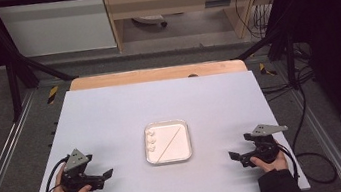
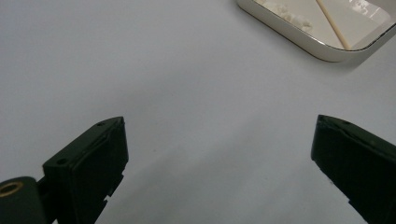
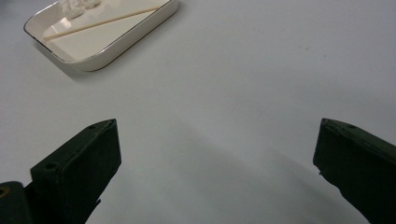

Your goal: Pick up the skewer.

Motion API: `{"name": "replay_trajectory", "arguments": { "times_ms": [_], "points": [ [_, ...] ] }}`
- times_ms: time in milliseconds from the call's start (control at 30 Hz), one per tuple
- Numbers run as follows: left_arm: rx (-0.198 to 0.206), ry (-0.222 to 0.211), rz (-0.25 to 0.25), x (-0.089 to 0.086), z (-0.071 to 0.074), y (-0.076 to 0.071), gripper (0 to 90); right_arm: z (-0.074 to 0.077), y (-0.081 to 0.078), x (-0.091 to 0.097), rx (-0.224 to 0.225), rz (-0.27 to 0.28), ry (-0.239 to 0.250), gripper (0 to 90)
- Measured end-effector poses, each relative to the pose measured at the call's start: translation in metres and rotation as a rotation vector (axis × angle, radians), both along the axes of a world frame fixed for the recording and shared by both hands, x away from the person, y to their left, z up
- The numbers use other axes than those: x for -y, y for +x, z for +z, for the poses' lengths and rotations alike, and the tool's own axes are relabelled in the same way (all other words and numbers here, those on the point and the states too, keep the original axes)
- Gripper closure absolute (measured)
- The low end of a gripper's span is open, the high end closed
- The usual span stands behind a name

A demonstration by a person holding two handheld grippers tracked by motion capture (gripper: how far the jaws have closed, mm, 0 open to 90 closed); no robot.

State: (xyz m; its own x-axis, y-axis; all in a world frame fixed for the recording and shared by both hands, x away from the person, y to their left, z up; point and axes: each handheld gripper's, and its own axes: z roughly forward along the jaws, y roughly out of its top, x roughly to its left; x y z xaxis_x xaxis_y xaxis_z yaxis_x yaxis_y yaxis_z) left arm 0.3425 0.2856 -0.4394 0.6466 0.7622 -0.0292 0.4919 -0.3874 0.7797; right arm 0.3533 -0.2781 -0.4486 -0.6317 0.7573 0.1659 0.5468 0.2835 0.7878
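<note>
White tabletop [image 1: 112, 129] spans the middle of the high view, with a shallow tray [image 1: 184, 139] at centre holding a thin stick [image 1: 170, 143] laid corner to corner and small white lumps [image 1: 151, 141] along its left edge. Left gripper [image 1: 110, 174] at lower left and right gripper [image 1: 232, 156] at lower right rest well apart from it, jaws wide and empty. Judged risk: the slim stick could roll or slip when pinched, or the tray might be nudged. Close gripper views reveal the tray's gold-edged rim.
</note>
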Motion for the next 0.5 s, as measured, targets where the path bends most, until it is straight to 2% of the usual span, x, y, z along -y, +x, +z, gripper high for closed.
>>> {"name": "replay_trajectory", "arguments": {
  "times_ms": [200,500],
  "points": [
    [0.001,0.008,0.004,0.002,0.002,-0.001,4.1,0.001,0.0,0.0,0.004,0.002,-0.002,1.4],
    [-0.014,0.027,0.013,0.016,0.012,0.002,4.4,0.001,0.0,-0.002,0.006,0.002,-0.011,1.7]
  ]
}}
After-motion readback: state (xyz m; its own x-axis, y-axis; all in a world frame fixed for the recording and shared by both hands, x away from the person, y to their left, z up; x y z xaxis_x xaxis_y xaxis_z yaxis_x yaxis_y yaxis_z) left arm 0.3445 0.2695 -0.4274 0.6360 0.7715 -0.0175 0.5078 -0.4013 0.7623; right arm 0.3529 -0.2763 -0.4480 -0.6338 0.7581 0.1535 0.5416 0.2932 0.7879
